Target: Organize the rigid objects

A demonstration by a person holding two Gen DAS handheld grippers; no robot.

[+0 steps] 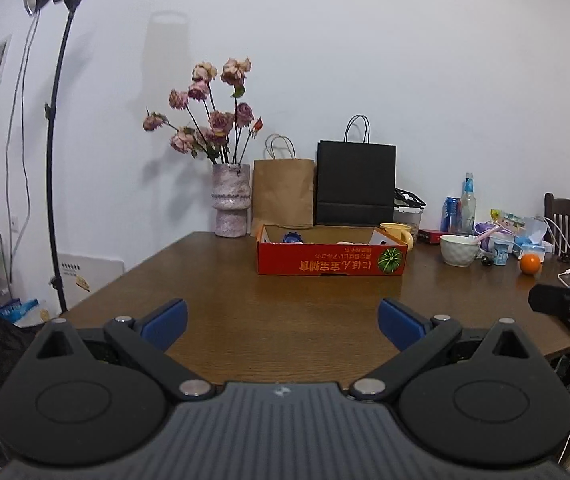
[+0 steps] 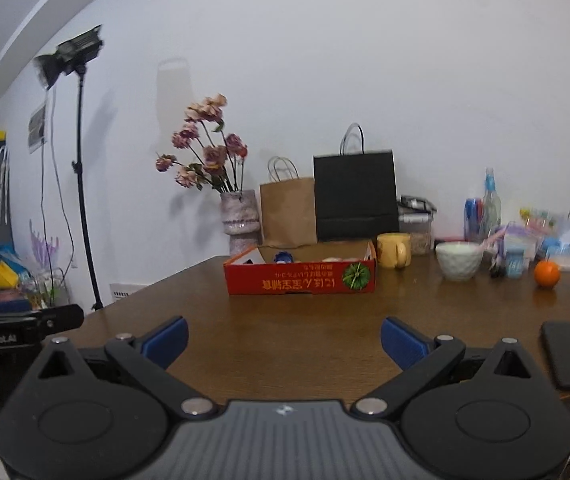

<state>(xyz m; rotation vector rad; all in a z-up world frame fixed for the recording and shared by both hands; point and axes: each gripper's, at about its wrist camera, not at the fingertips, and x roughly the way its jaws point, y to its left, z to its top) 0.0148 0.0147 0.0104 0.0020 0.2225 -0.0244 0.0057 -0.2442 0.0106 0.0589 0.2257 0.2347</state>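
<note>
A shallow red cardboard box (image 1: pixel 331 261) (image 2: pixel 300 278) stands mid-table with small items inside, among them a blue round one (image 1: pixel 292 237) (image 2: pixel 283 257). To its right sit a yellow mug (image 1: pixel 398 234) (image 2: pixel 393 249), a white bowl (image 1: pixel 459 249) (image 2: pixel 458 260) and an orange (image 1: pixel 530 263) (image 2: pixel 547 273). My left gripper (image 1: pixel 283 322) hovers open over the near table, well short of the box, nothing between its blue pads. My right gripper (image 2: pixel 284 340) is likewise open and empty, at the same distance.
Along the wall stand a vase of dried roses (image 1: pixel 231 200) (image 2: pixel 241 218), a brown paper bag (image 1: pixel 283 192), a black paper bag (image 1: pixel 355 182), bottles and clutter (image 1: pixel 465 206). A dark phone (image 2: pixel 569 354) lies at the near right. A light stand (image 1: pixel 55 152) rises left of the wooden table (image 1: pixel 245 292).
</note>
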